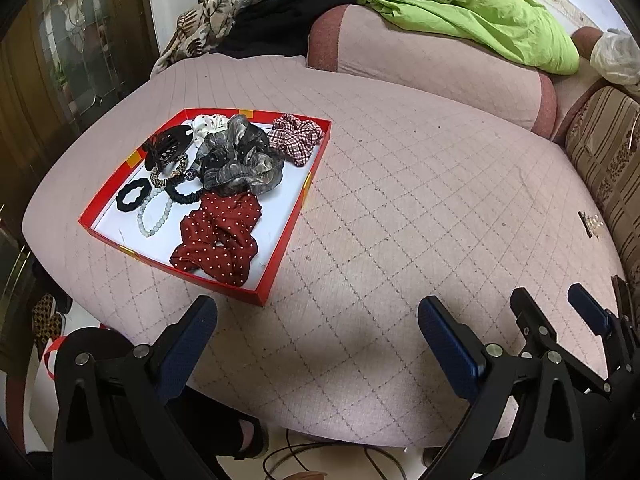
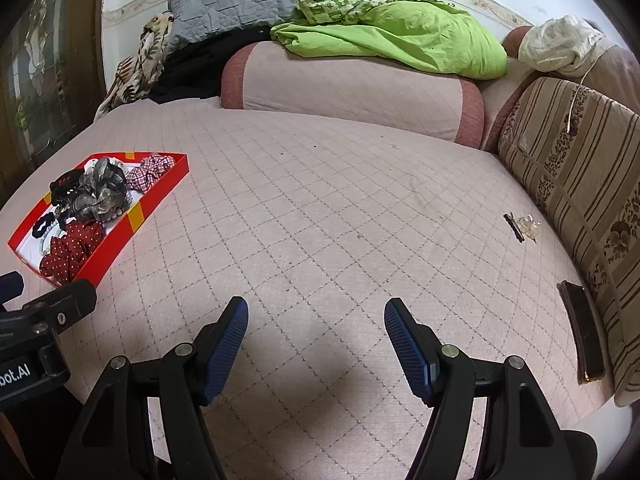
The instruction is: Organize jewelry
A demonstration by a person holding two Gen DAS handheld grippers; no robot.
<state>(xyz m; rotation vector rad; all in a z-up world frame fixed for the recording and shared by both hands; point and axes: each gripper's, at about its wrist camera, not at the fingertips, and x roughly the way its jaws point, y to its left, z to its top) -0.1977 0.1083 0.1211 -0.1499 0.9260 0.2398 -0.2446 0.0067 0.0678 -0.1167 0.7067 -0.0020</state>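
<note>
A red tray (image 1: 288, 228) with a white floor lies on the pink quilted bed, left of centre; it also shows in the right wrist view (image 2: 116, 240). It holds a red dotted scrunchie (image 1: 220, 236), a grey sheer scrunchie (image 1: 240, 156), a plaid scrunchie (image 1: 296, 136), a black claw clip (image 1: 168, 148), a pale bead bracelet (image 1: 154, 216) and black hair ties. A clear hair clip with a black pin (image 2: 524, 226) lies loose on the bed at the right. My left gripper (image 1: 316, 320) is open and empty, just in front of the tray. My right gripper (image 2: 316, 320) is open and empty over bare quilt.
A pink bolster (image 2: 352, 88) with a green blanket (image 2: 400, 36) lies at the back. A striped brown cushion (image 2: 580, 184) lines the right side, with a dark phone (image 2: 582, 332) beside it. Grey and patterned bedding (image 2: 232, 0) is piled at the back left.
</note>
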